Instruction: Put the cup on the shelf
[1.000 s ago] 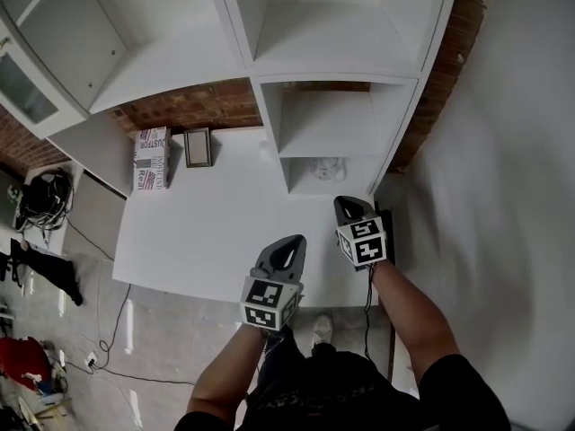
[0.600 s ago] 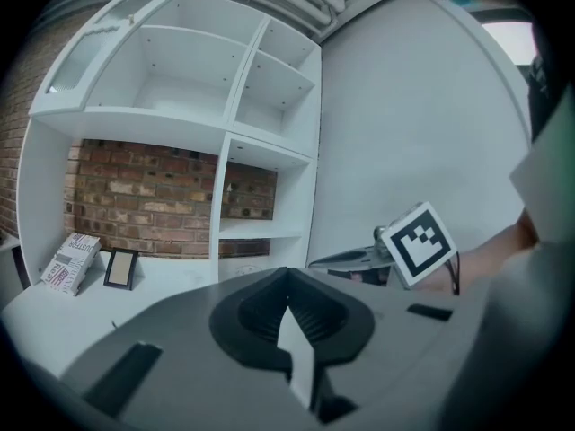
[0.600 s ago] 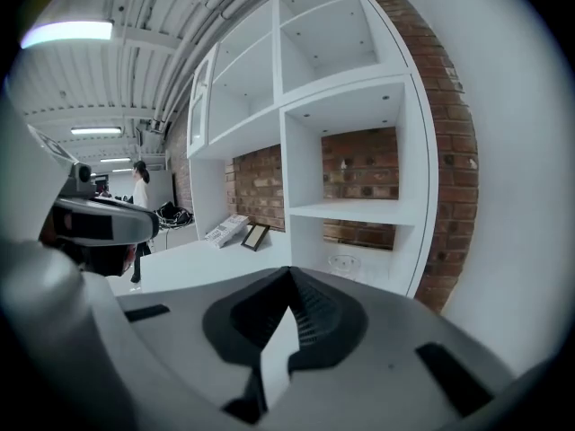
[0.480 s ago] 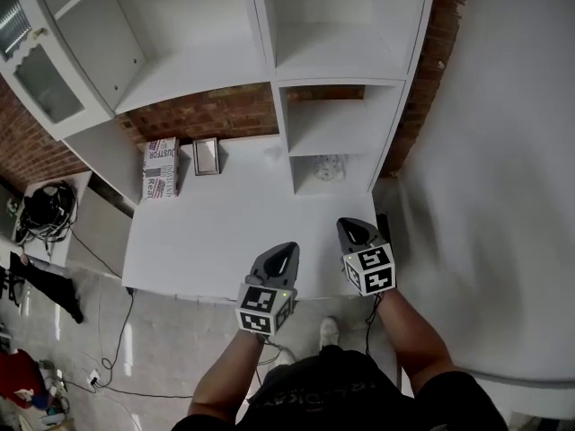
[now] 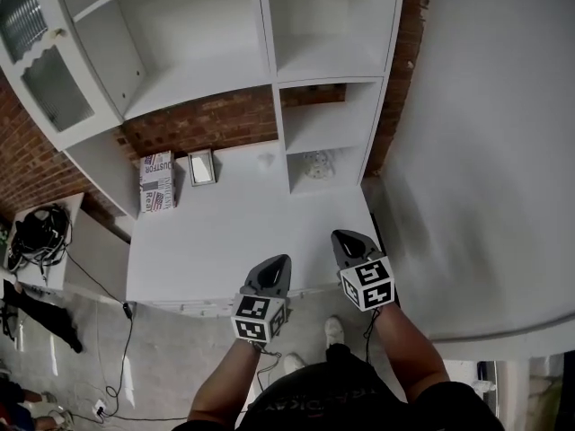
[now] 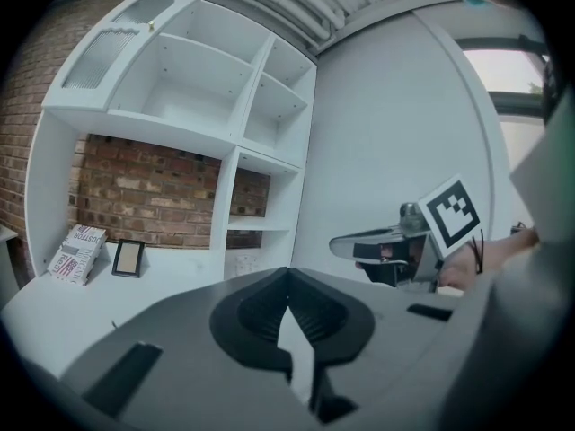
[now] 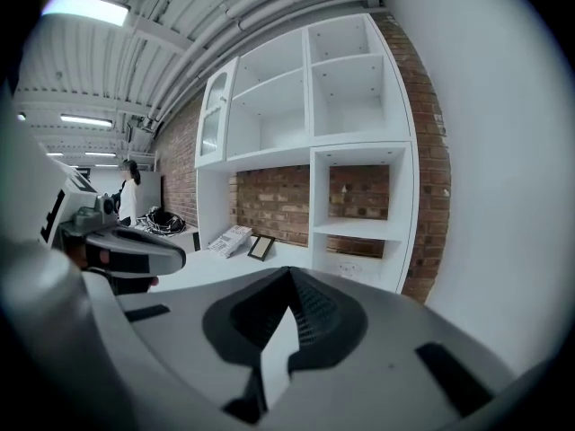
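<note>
A white patterned cup [image 5: 316,163] stands in the lowest right cubby of the white shelf unit [image 5: 269,70], level with the counter [image 5: 225,232]. The same cup [image 7: 349,268] is small in the right gripper view and faint in the left gripper view [image 6: 240,261]. My left gripper [image 5: 274,263] hangs over the counter's front edge, shut and empty [image 6: 288,272]. To its right my right gripper [image 5: 346,238] is also shut and empty [image 7: 289,269]. Both point toward the shelf and are well short of the cup.
A printed box [image 5: 155,180] and a small picture frame [image 5: 201,166] lean against the brick wall at the counter's back left. A glass-door cabinet [image 5: 40,79] is at upper left. A white wall [image 5: 485,151] closes the right side. Cables [image 5: 36,236] lie on a low side table.
Both grippers have drawn back from over the counter to its front edge, away from the shelf, and stay shut. The cup has not moved in its cubby.
</note>
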The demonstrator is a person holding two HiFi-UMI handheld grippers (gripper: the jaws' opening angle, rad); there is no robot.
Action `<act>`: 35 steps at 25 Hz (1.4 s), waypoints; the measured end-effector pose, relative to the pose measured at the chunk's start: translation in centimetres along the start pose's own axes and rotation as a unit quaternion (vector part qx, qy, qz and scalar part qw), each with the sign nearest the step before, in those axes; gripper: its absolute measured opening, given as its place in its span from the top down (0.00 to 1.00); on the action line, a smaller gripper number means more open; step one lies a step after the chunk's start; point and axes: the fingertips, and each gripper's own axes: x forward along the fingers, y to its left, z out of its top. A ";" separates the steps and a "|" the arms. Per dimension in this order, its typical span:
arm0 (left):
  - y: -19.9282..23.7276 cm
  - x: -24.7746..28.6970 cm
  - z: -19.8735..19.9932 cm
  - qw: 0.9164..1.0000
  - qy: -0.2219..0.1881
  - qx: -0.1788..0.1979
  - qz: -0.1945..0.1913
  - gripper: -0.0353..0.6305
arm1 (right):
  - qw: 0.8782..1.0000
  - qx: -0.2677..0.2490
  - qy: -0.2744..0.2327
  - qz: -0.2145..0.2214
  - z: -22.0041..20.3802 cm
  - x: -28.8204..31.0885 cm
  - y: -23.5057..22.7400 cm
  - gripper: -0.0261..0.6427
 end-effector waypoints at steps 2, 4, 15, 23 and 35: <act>-0.2 -0.9 -0.2 1.000 0.000 0.003 -0.007 0.94 | 1.000 0.001 -0.002 -0.006 0.1 -0.9 0.9 0.96; -0.2 -1.6 -0.3 1.000 0.000 0.008 -0.012 0.94 | 1.000 0.004 -0.004 -0.012 0.0 -1.6 1.6 0.96; -0.6 -4.3 -0.5 0.999 -0.003 0.012 -0.029 0.94 | 0.999 0.016 -0.005 -0.032 -0.8 -4.6 4.6 0.96; -1.6 -5.4 -0.4 0.999 -0.009 0.017 -0.040 0.94 | 0.999 0.021 -0.008 -0.038 -0.8 -6.2 5.5 0.96; -1.5 -5.9 0.6 0.999 -0.018 0.020 -0.041 0.94 | 0.999 0.017 -0.012 -0.037 -0.1 -6.5 6.1 0.96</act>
